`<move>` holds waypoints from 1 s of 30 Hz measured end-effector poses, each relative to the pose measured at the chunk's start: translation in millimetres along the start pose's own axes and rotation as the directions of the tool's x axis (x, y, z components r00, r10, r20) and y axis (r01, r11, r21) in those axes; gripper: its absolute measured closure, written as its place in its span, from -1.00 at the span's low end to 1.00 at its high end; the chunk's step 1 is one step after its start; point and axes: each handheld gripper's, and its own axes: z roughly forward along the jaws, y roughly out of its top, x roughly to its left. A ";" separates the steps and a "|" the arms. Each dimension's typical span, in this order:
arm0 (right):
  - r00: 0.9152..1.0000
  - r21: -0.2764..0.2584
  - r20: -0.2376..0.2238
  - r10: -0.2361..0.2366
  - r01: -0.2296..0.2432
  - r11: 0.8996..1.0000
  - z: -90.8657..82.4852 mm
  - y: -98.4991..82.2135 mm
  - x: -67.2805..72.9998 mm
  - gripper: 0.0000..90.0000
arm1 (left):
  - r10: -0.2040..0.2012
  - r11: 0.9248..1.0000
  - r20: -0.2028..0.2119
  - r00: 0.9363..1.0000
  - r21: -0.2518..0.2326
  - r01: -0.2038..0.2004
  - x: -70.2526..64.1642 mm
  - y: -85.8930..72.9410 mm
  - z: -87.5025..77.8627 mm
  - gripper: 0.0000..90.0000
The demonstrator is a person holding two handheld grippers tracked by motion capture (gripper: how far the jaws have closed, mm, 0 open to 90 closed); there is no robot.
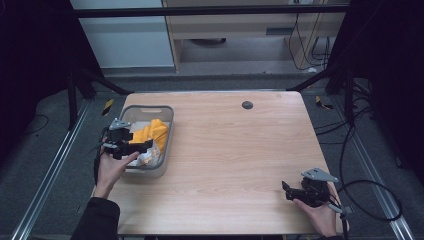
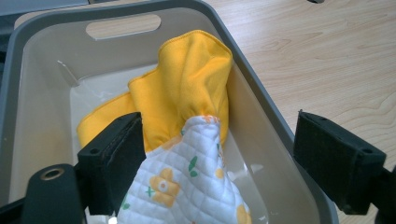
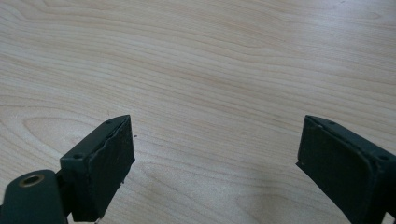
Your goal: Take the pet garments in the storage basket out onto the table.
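Right gripper [image 1: 289, 191], lower right of the high view: rests low over bare table [image 1: 225, 165], jaws spread wide, nothing between them. In the right gripper view there is wood grain between the two black pads and nothing else. Idle, well apart from the work.

Left gripper [image 1: 142, 146], left of centre in the high view: hovers over the near end of the grey bin [image 1: 167, 131], jaws apart. In the left gripper view the pads straddle the quilted cloth [image 2: 187, 182], lower centre of the frame; the left pad [image 2: 122, 154] looks to be touching or just beside the fabric, the right one stands clear outside the bin's wall. Not clamped yet.

Bin contents: the quilted cloth, white with yellow flowers and green leaves, rises toward the camera. Behind it, centre of the frame, a yellow cloth [image 2: 187, 88] lies bunched, draped up against the right wall. The two cloths meet at a gathered neck; whether they are joined or just overlapping, cannot tell. Bin floor otherwise bare, handle slot at upper left.

Handling, judged: both cloths light, soft, limp, not fragile. The quilted cloth is thicker and should grip well. Best hold: the raised quilted fold between the jaws. The yellow cloth may trail along.
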 end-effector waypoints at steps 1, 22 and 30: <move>1.000 0.000 0.002 -0.004 0.004 1.000 0.4 -0.1 -0.2 -0.76 | 0.001 1.000 -0.001 1.000 0.003 -0.001 0.2 0.7 0.5 -0.64; 1.000 0.017 -0.006 -0.011 0.011 1.000 2.2 -0.5 0.6 -0.76 | 0.035 0.991 -0.017 0.999 0.133 -0.032 5.4 5.0 24.3 -0.59; 1.000 0.017 -0.007 -0.011 0.011 1.000 2.3 -0.5 0.7 -0.76 | 0.045 0.982 -0.014 0.999 0.186 -0.042 4.2 4.8 33.1 -0.56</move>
